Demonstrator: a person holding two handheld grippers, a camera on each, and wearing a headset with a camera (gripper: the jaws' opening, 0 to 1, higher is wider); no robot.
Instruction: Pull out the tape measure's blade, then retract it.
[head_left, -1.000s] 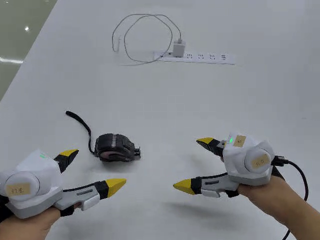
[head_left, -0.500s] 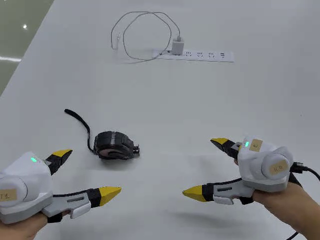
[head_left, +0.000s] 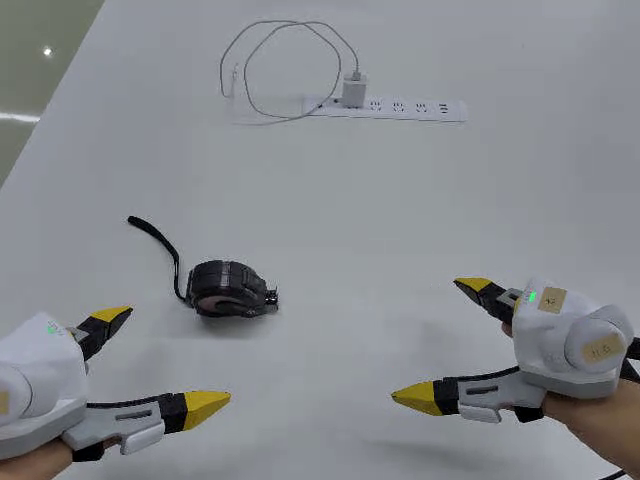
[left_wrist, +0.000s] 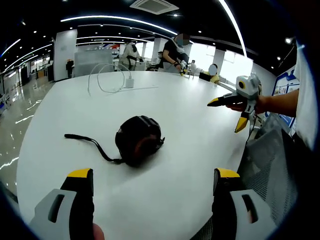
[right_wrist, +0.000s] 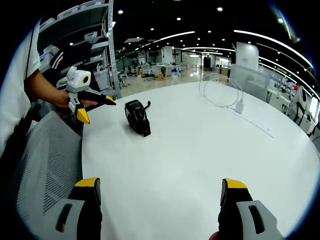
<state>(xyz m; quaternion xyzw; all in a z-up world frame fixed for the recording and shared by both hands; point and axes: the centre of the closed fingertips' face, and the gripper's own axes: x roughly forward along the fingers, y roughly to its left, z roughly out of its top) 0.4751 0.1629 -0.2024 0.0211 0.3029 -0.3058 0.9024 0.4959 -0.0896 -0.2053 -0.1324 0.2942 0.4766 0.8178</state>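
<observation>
Left hand-held gripper (head_left: 175, 356) released | right hand-held gripper (head_left: 429, 340) released | tape measure (head_left: 228, 290) apart, untouched | sticker (head_left: 552, 299) illegible

Right gripper (right_wrist: 161, 183): jaws stood wide apart over the white table (right_wrist: 190, 150), holding nothing. Tape measure (right_wrist: 137, 115) lay well ahead, left of centre, its strap (right_wrist: 147, 104) beyond it. Left gripper (right_wrist: 98, 111), jaws spread, hung near the tape measure, not touching. Charger (right_wrist: 239, 106) with looped cable (right_wrist: 220, 87) lay far right.

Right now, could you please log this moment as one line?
left tool: open | right tool: open | tape measure: on table, untouched, blade in
</observation>
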